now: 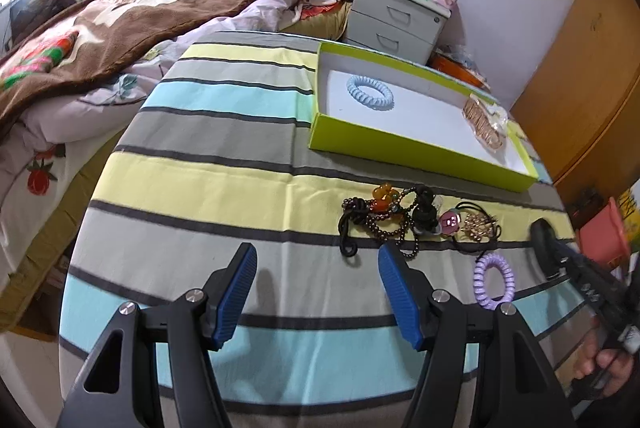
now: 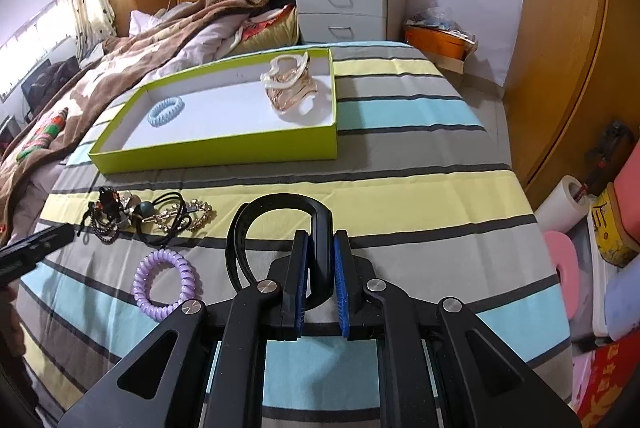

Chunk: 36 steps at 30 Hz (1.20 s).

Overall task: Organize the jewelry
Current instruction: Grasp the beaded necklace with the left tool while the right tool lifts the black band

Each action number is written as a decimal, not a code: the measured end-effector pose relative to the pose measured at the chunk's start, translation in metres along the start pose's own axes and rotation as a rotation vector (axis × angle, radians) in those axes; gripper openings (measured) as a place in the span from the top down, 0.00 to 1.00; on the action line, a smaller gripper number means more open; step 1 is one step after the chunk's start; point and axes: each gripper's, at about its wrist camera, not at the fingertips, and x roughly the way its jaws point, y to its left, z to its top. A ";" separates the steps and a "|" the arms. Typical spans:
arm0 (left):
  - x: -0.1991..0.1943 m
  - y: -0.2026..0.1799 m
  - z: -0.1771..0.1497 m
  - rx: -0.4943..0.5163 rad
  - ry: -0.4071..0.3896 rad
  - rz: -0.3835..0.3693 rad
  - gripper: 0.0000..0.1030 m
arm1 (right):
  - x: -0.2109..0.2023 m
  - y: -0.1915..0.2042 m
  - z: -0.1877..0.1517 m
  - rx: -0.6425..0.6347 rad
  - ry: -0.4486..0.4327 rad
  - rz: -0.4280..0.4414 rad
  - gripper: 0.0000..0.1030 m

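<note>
The right gripper (image 2: pixel 320 268) is clamped on a black headband (image 2: pixel 276 212), its blue pads pinching one side of the band, whose arch rises ahead of the fingers and curves off to the left. It is held low over the striped cloth (image 2: pixel 400 156) that covers the surface, pointing toward the green box (image 2: pixel 216 154). In the left wrist view the same headband (image 1: pixel 542 240) shows at the far right, with the person's hand (image 1: pixel 600 360) wrapped round the gripper's handle below it.

The left gripper (image 1: pixel 318 288) hangs over the cloth (image 1: pixel 240 188) with its jaws spread wide and nothing between them, aimed forward and slightly down toward the box (image 1: pixel 400 148).

The box is a shallow tray with a white floor. A pale blue coil hair tie (image 1: pixel 370 93) lies near its left end, and a gold hair clip in clear wrapping (image 1: pixel 482 122) lies at its right end.

On the cloth just before the box sits a tangle of jewelry (image 1: pixel 420 218): dark beads, amber beads, black elastic ties and a gold piece, all touching or overlapping. A purple coil hair tie (image 1: pixel 494 282) lies apart from the tangle, nearer the grippers, between the left gripper's right finger and the headband. In the right wrist view the purple tie (image 2: pixel 168 284) lies just left of the held headband.
</note>
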 end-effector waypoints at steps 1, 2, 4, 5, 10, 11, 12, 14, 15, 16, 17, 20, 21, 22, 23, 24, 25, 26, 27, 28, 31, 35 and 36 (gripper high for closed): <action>0.003 -0.002 0.001 0.004 0.007 0.006 0.37 | -0.001 -0.001 0.000 0.001 -0.002 0.000 0.88; 0.006 -0.003 0.001 0.012 0.014 0.006 0.37 | -0.003 -0.001 0.000 0.002 -0.006 0.002 0.88; 0.012 -0.005 0.004 0.019 0.021 0.022 0.37 | -0.004 -0.002 0.000 0.004 -0.009 0.006 0.88; 0.013 -0.006 0.005 0.024 0.018 0.027 0.37 | -0.003 -0.002 0.000 0.004 -0.008 0.007 0.88; 0.023 -0.014 0.015 0.043 0.022 0.022 0.37 | -0.002 -0.002 0.000 0.004 -0.007 0.008 0.88; 0.023 -0.016 0.016 0.044 0.017 0.013 0.37 | -0.003 -0.002 0.000 0.005 -0.006 0.007 0.88; 0.023 -0.019 0.018 0.050 0.012 -0.002 0.37 | -0.003 -0.002 0.000 0.006 -0.006 0.008 0.88; 0.029 -0.025 0.019 0.064 0.026 -0.014 0.37 | -0.003 -0.002 0.001 0.003 -0.006 0.008 0.88; 0.033 -0.027 0.019 0.067 0.038 -0.007 0.37 | -0.003 -0.002 0.001 0.003 -0.007 0.008 0.88; 0.032 -0.028 0.019 0.071 0.027 0.007 0.38 | -0.003 -0.002 0.001 0.002 -0.007 0.008 0.88; 0.031 -0.030 0.019 0.079 0.019 0.012 0.38 | -0.003 -0.002 0.001 0.004 -0.008 0.008 0.88; 0.032 -0.031 0.019 0.089 0.019 0.028 0.48 | -0.002 -0.002 0.002 0.006 -0.010 0.010 0.88; 0.032 -0.031 0.019 0.100 0.017 0.044 0.54 | -0.002 -0.002 0.002 0.006 -0.010 0.011 0.88; 0.031 -0.031 0.018 0.112 0.015 0.063 0.62 | -0.002 -0.001 0.002 0.005 -0.010 0.012 0.88; 0.031 -0.031 0.018 0.118 0.017 0.079 0.65 | -0.002 -0.001 0.002 0.005 -0.010 0.013 0.88; 0.029 -0.030 0.017 0.125 0.013 0.096 0.68 | -0.003 -0.001 0.002 0.005 -0.011 0.013 0.88; 0.028 -0.028 0.017 0.127 0.011 0.105 0.71 | -0.003 0.000 0.003 0.005 -0.011 0.014 0.88; 0.026 -0.025 0.016 0.123 0.012 0.106 0.72 | -0.003 0.000 0.003 0.006 -0.011 0.015 0.88; 0.023 -0.023 0.015 0.121 0.010 0.107 0.72 | -0.003 0.000 0.003 0.005 -0.012 0.015 0.88; 0.021 -0.022 0.013 0.124 0.006 0.119 0.72 | -0.003 0.001 0.002 0.005 -0.013 0.017 0.88; 0.020 -0.013 0.012 0.103 0.013 0.104 0.70 | -0.004 0.003 0.002 0.002 -0.013 0.021 0.88; 0.024 -0.011 0.014 0.096 0.014 0.117 0.59 | -0.004 0.003 0.002 0.001 -0.015 0.024 0.88; 0.025 -0.011 0.014 0.097 0.012 0.121 0.56 | -0.004 0.003 0.002 0.001 -0.015 0.024 0.88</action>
